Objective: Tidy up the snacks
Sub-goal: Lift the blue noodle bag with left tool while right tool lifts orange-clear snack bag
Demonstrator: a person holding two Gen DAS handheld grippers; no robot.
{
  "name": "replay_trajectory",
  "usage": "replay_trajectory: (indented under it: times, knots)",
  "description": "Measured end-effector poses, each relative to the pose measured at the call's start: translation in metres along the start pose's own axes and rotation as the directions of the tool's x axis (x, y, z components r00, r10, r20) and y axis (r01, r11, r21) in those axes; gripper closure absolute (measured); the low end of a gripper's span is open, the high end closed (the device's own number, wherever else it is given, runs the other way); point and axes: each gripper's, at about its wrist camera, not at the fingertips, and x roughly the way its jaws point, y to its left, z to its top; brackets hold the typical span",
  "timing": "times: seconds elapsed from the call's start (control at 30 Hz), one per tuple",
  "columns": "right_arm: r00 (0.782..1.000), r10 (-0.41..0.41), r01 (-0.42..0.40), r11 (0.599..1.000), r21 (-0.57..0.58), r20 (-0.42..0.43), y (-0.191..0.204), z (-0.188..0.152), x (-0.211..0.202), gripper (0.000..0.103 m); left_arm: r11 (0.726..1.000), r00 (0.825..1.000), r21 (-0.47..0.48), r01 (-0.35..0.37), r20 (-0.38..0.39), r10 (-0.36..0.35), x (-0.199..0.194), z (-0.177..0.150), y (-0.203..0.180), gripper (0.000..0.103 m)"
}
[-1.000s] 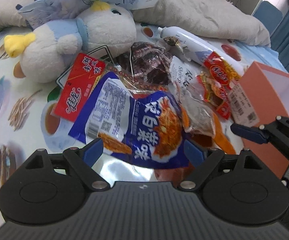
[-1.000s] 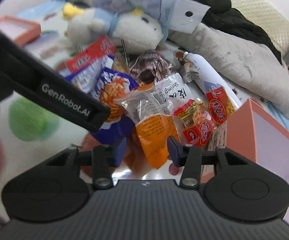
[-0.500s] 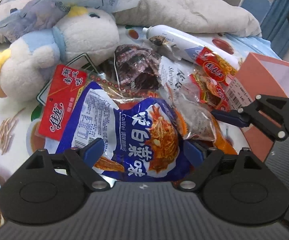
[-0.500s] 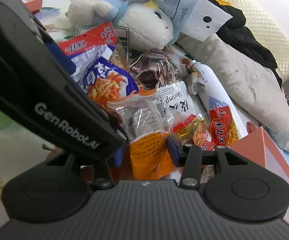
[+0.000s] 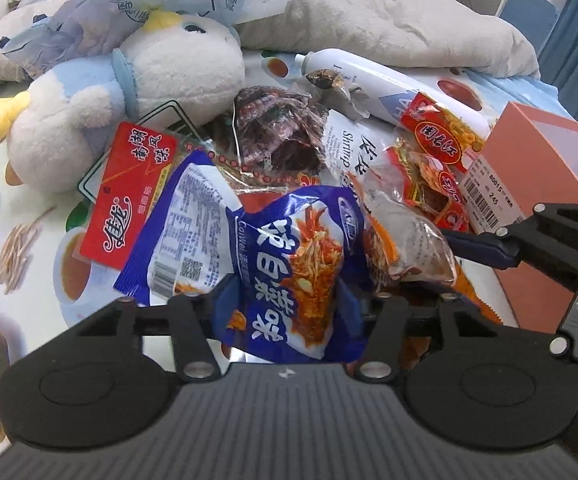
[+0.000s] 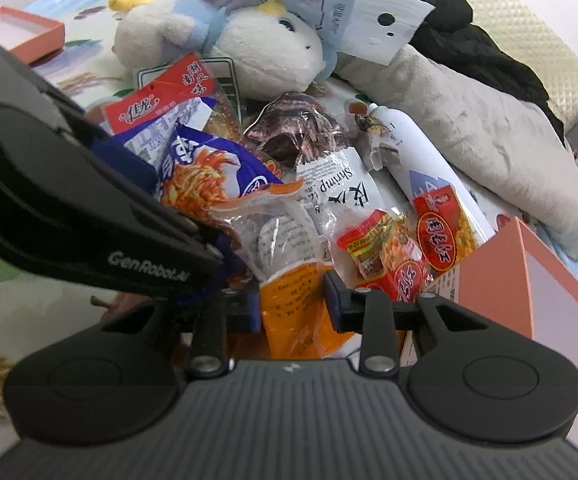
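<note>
A pile of snack packets lies on a patterned sheet. My left gripper (image 5: 285, 308) is closing on the blue noodle-snack bag (image 5: 289, 256), with its pads against both sides of the bag. My right gripper (image 6: 293, 308) has its fingers on either side of the orange and clear shrimp packet (image 6: 289, 280). That packet also shows in the left wrist view (image 5: 405, 236). Small red packets (image 6: 401, 248), a dark wrapped snack (image 6: 301, 128) and a red packet (image 5: 129, 184) lie around them. The right gripper's finger (image 5: 485, 246) reaches in from the right in the left wrist view.
An open orange box (image 5: 541, 184) stands at the right, touching the pile. A white plush toy (image 5: 129, 92) and a white spray can (image 5: 377, 80) lie behind the snacks. A grey blanket (image 5: 409, 20) is at the back. A second orange box (image 6: 21, 36) sits far left.
My left gripper's jaws have narrowed from wide open onto the blue bag. My right gripper has moved closer over the shrimp packet beside the left gripper.
</note>
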Motion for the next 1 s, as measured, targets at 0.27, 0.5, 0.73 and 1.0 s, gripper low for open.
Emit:
replay_trajectory:
  times: [0.27,0.5,0.73,1.0]
  knots:
    - [1.000,0.013,-0.013,0.997,0.070,-0.008,-0.007,-0.009,-0.019,0.072,0.999,1.000,-0.040,0.006,0.004,-0.006,-0.016,-0.006,0.002,0.069]
    - [1.000,0.030,-0.028,0.991,0.131,-0.010,-0.008,-0.021,-0.046,0.073,0.998,1.000,-0.068,0.010,0.012,-0.009,-0.042,-0.017,0.002,0.076]
    - [0.998,0.054,-0.050,0.975,0.216,-0.011,-0.008,-0.037,-0.076,0.073,0.995,1.000,-0.095,0.019,0.015,-0.017,-0.074,-0.040,-0.006,0.079]
    - [0.997,0.079,-0.074,0.946,0.315,-0.003,-0.005,-0.058,-0.107,0.073,0.993,1.000,-0.113,0.020,0.014,-0.019,-0.114,-0.070,-0.019,0.081]
